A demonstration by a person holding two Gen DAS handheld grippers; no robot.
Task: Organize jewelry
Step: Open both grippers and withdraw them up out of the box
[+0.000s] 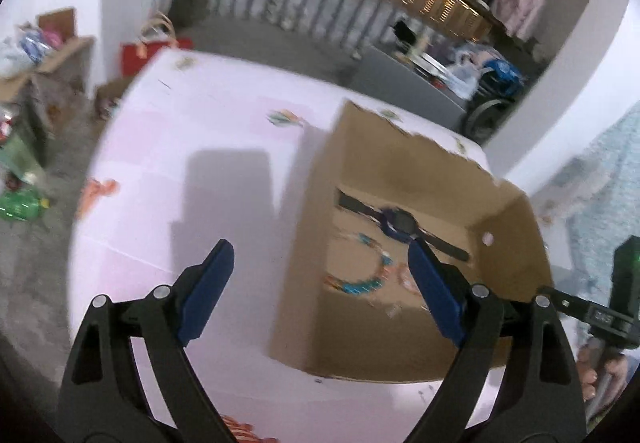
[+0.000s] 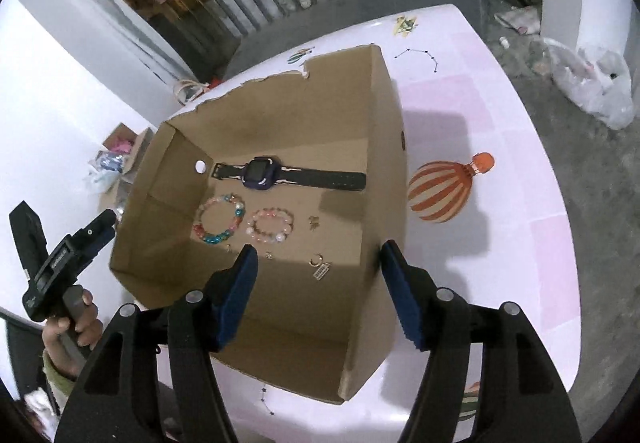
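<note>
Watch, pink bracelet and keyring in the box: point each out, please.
Watch (image 2: 259,171), right wrist view, on its dark face.
Pink bracelet (image 2: 286,219), right wrist view, on its right-hand beads.
Keyring (image 2: 316,259), right wrist view, on its ring.

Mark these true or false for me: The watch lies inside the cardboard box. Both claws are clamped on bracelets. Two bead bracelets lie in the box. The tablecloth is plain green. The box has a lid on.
1. The watch lies inside the cardboard box: true.
2. Both claws are clamped on bracelets: false. The left claw and right claw are open and hold nothing.
3. Two bead bracelets lie in the box: true, a blue and red bracelet and a pink bracelet.
4. The tablecloth is plain green: false. It is pale pink with a balloon picture.
5. The box has a lid on: false. Its top is open.
</note>
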